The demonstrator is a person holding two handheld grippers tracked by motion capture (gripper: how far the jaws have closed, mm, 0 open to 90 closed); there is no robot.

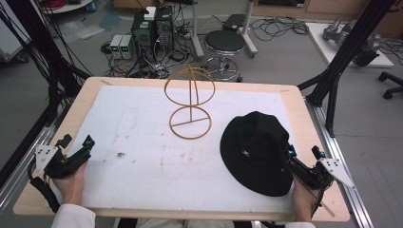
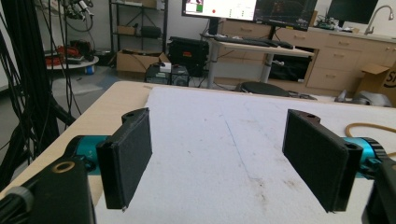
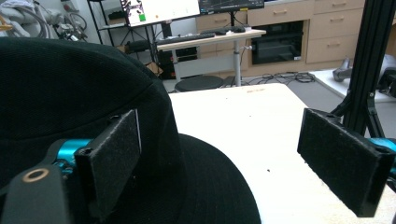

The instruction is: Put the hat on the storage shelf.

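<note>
A black brimmed hat [image 1: 259, 152] lies on the white mat [image 1: 142, 137] at the right. A wooden wire hat stand [image 1: 190, 102] rises at the middle back. My right gripper [image 1: 304, 153] is open at the hat's right brim edge; in the right gripper view its left pad [image 3: 116, 154] sits against the hat [image 3: 70, 98], while the right pad [image 3: 343, 158] hangs over bare table. My left gripper [image 1: 76, 142] rests open at the table's left edge, nothing between its pads [image 2: 128, 156], and part of the stand's ring [image 2: 369, 128] shows at the right.
The wooden table [image 1: 62, 123] borders the mat on all sides. Behind it stand a stool [image 1: 224, 43], computer boxes [image 1: 152, 28] and tangled cables on the floor. Black frame posts [image 1: 342, 61] rise at the right and left.
</note>
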